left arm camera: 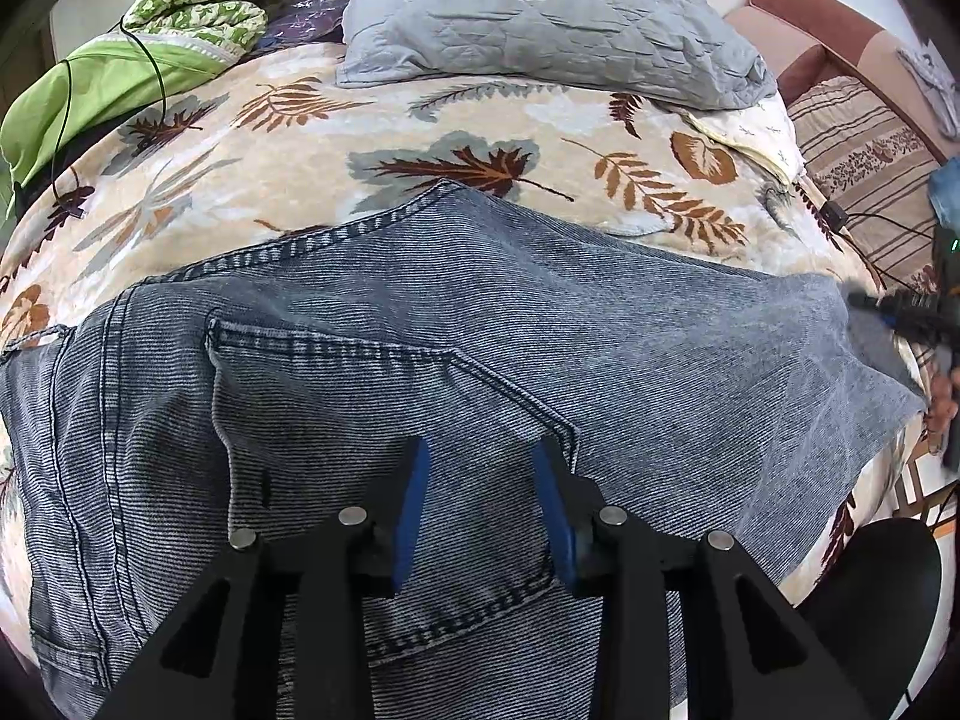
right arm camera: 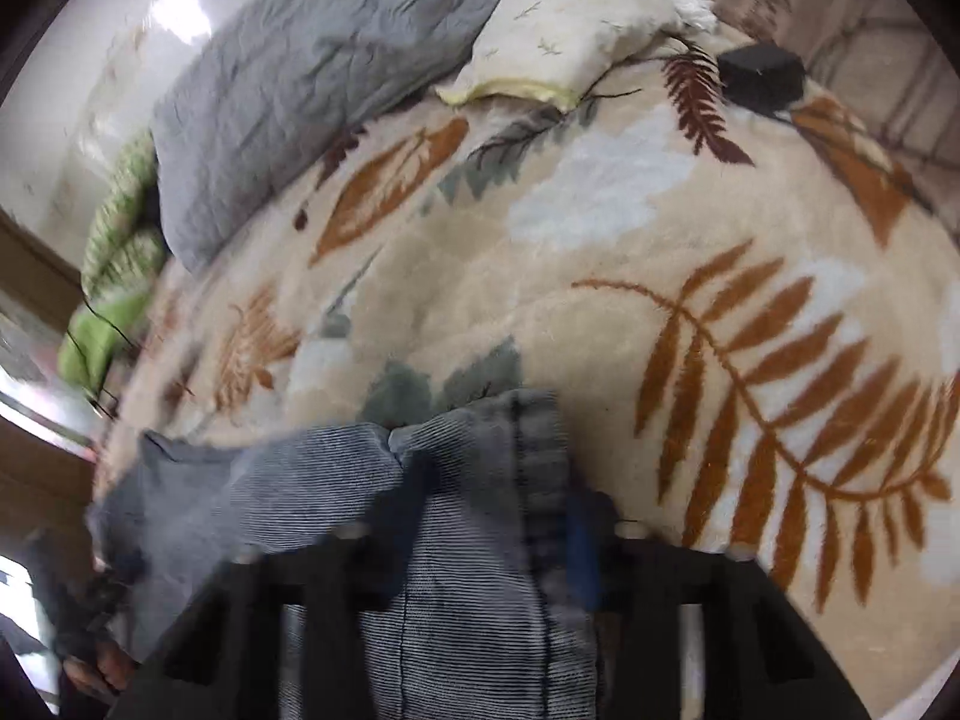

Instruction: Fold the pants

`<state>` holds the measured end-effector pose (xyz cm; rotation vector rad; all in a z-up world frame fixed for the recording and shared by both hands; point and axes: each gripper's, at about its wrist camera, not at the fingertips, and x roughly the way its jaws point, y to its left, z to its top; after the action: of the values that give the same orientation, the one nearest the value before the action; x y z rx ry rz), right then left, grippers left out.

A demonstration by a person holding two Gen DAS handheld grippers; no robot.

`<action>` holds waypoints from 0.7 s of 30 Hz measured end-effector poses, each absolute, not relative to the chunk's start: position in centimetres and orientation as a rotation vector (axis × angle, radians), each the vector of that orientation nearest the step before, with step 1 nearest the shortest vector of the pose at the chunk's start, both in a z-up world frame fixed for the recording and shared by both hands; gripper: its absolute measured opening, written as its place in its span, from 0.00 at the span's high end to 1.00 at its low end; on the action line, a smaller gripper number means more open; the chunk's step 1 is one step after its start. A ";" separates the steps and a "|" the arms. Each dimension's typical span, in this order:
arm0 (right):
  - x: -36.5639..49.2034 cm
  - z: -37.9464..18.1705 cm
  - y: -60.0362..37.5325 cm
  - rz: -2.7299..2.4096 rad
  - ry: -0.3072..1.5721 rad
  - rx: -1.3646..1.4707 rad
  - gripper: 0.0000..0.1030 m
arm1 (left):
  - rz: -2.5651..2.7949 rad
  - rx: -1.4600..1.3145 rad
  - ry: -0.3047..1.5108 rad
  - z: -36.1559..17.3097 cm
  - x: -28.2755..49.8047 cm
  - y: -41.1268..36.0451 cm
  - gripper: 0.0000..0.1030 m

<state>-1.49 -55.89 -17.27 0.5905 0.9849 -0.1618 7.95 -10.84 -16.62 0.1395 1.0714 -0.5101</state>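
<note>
The left gripper (left arm camera: pixel 480 480) tilts steeply down, its blue-padded fingers (left arm camera: pixel 414 504) narrowly apart and empty above the ribbed grey-blue denim pants (left arm camera: pixel 420 312). The right gripper (right arm camera: pixel 486 546), also angled down, pinches a bunched pant hem (right arm camera: pixel 480 480). Farther off lie the plush leaf-patterned beige blanket (left arm camera: pixel 360 120) and quilted grey pillow (left arm camera: pixel 528 12).

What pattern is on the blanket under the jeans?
Cream blanket with brown, orange and grey leaves and ferns; clearest in the left wrist view.

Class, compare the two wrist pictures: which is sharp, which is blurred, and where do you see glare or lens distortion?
Left wrist view: sharp, the jeans show crisp stitching; the fisheye bends the leaf-print blanket into a dome. Right wrist view: motion-blurred, worst at the lower left and over the right gripper; a white glare patch sits on the wall at the upper left.
</note>
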 end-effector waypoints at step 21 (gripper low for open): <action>-13.4 -15.5 -58.1 -0.218 0.799 0.705 0.86 | -0.508 0.116 1.093 -16.1 7.5 -10.4 0.63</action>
<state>-13.42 -58.10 -15.49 0.7046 0.7988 -0.2180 7.47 -10.42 -16.12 0.1164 1.0932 -0.5080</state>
